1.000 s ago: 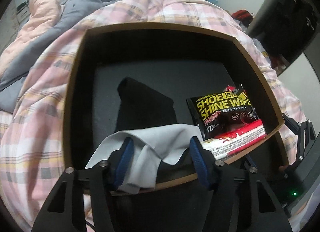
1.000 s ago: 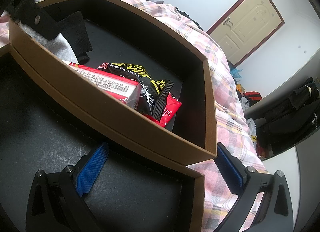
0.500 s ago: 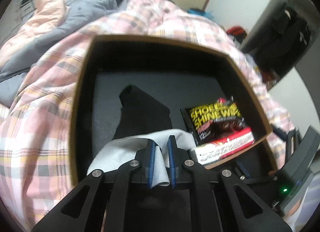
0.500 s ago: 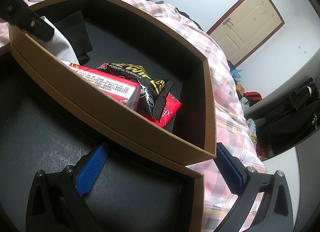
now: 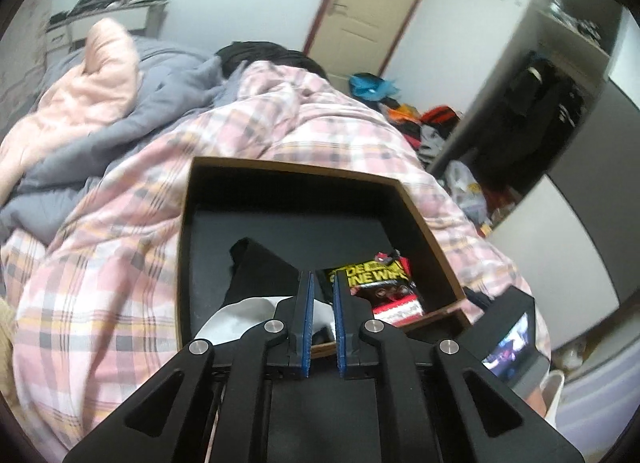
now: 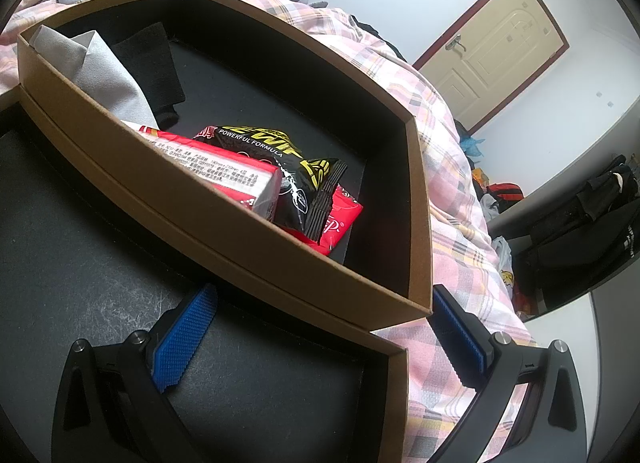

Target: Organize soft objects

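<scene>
— Two grippers were to be accounted for; which was placed nearer the grey cloth [image 6: 105,75]?

— The left gripper [image 5: 320,317] was placed nearer. The cloth was seen crumpled in the near left corner of the brown box [image 5: 418,219], just below and to the left of the blue pads [image 5: 306,319], which were drawn almost together with only a thin slit between them. Nothing could be seen gripped in that slit.

— And the cloth's long axis?

— It was judged to run from the near left corner toward the far right, beside the black fabric [image 6: 154,63] and touching the red pack [image 6: 224,173].

— How was the right gripper [image 6: 324,339] held?

— Its fingers were spread wide and empty, low over the black lid [image 6: 100,283], at the box's near right corner, well apart from the cloth.

— So which would be suited to a next move?

— The left, it was judged, tilted down over the near wall.
</scene>
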Action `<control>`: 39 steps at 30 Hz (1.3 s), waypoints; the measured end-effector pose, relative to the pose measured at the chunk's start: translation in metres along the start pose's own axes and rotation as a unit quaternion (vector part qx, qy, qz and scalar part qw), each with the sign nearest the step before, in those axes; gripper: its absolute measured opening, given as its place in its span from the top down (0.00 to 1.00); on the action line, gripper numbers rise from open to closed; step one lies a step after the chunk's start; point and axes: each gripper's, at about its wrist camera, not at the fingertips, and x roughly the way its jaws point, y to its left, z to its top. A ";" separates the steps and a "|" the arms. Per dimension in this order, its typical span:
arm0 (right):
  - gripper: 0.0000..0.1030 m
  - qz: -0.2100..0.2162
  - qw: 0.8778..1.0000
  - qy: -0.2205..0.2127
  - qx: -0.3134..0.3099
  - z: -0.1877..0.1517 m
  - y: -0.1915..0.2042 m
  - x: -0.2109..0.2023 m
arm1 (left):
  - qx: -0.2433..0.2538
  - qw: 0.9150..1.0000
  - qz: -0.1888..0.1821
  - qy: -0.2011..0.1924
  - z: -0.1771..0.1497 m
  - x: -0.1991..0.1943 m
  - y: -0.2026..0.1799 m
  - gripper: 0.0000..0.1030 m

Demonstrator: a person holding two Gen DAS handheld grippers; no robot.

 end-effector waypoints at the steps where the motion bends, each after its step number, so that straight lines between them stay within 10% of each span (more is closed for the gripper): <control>1: 0.01 0.000 1.000 0.000 0.000 0.000 0.000 0.000 | 0.007 1.000 0.009 -0.004 0.001 0.001 -0.002 0.95; 5: 0.01 0.000 1.000 0.000 0.000 0.000 0.000 0.000 | -0.005 0.998 0.070 0.008 0.002 0.016 0.004 0.95; 15: 0.01 0.000 1.000 0.000 0.000 0.000 0.000 0.000 | -0.069 0.993 0.068 0.069 -0.011 0.053 0.035 0.93; 16: 0.01 0.000 1.000 0.000 0.000 0.000 0.000 0.000 | -0.067 0.993 0.071 0.071 -0.012 0.055 0.034 0.85; 19: 0.01 0.000 1.000 0.000 0.000 0.000 0.000 0.000 | -0.071 0.992 0.065 0.080 -0.015 0.060 0.034 0.01; 39: 0.01 -0.005 1.000 -0.002 -0.004 0.001 0.001 -0.001 | -0.011 0.973 0.107 0.207 -0.018 0.128 0.022 0.01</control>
